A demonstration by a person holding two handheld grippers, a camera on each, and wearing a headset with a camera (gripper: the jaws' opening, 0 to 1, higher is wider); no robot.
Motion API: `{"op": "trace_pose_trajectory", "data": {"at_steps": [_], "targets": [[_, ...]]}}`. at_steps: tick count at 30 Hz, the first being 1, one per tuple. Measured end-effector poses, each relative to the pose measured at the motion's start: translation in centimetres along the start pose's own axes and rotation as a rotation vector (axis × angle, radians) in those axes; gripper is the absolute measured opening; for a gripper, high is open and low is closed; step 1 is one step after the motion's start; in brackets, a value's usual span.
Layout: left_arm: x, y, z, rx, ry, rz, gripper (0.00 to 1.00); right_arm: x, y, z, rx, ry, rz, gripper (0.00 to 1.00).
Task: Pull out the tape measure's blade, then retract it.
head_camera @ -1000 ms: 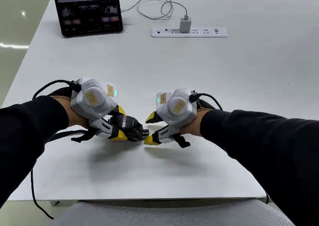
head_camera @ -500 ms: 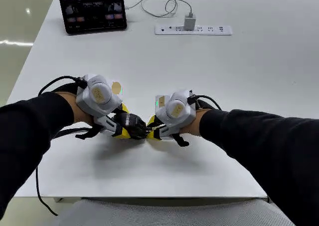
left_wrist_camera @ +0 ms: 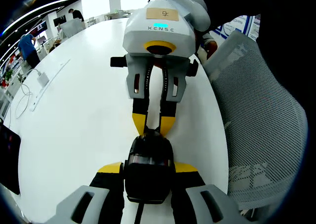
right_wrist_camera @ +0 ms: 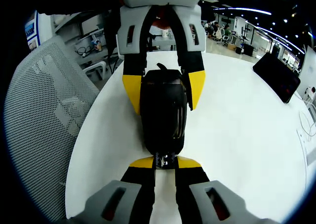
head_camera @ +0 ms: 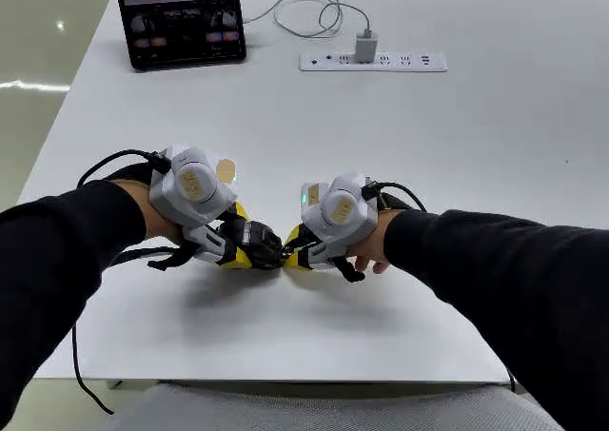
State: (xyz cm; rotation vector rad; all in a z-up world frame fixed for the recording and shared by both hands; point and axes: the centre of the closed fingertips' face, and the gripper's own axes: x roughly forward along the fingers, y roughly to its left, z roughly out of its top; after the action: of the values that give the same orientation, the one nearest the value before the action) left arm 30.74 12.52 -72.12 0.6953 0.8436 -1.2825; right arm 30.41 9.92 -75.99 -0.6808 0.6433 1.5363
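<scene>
left gripper (head_camera: pixel 238 248) clamped across tape measure (head_camera: pixel 257 244), anchoring it | right gripper (head_camera: pixel 291 252) pinched on blade hook (right_wrist_camera: pixel 166 159) at case mouth, set to pull right | tape measure near table (head_camera: pixel 428 146) edge, between grippers | blade not out yet

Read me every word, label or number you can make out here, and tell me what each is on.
"XENSE": white body of the right claw, in the left gripper view.
Tan sticker above it: handwritten mark, too blurred to read.
Tablet screen: too small to read.
Tape measure: no readable text.
</scene>
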Motion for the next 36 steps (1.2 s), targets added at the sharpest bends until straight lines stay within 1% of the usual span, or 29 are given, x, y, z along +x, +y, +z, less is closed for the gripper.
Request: {"op": "trace_pose_trajectory", "data": {"at_steps": [5, 12, 25, 31, 36], "targets": [[0.0, -0.1, 0.0, 0.000, -0.002, -0.002, 0.32, 0.0, 0.0, -0.1, -0.010, 0.000, 0.001, 0.09], [0.0, -0.1, 0.1, -0.002, -0.010, -0.003, 0.32, -0.2, 0.2, -0.3, 0.003, -0.008, 0.003, 0.10], [0.0, -0.2, 0.1, -0.017, -0.001, -0.008, 0.32, -0.9, 0.1, -1.2, 0.017, 0.010, 0.003, 0.10], [0.1, -0.2, 0.2, -0.015, -0.010, -0.007, 0.32, -1.1, 0.1, -1.4, 0.022, 0.014, 0.001, 0.10], [0.0, -0.2, 0.2, -0.015, -0.012, 0.004, 0.32, -1.3, 0.1, -1.7, 0.017, 0.015, -0.001, 0.09]]}}
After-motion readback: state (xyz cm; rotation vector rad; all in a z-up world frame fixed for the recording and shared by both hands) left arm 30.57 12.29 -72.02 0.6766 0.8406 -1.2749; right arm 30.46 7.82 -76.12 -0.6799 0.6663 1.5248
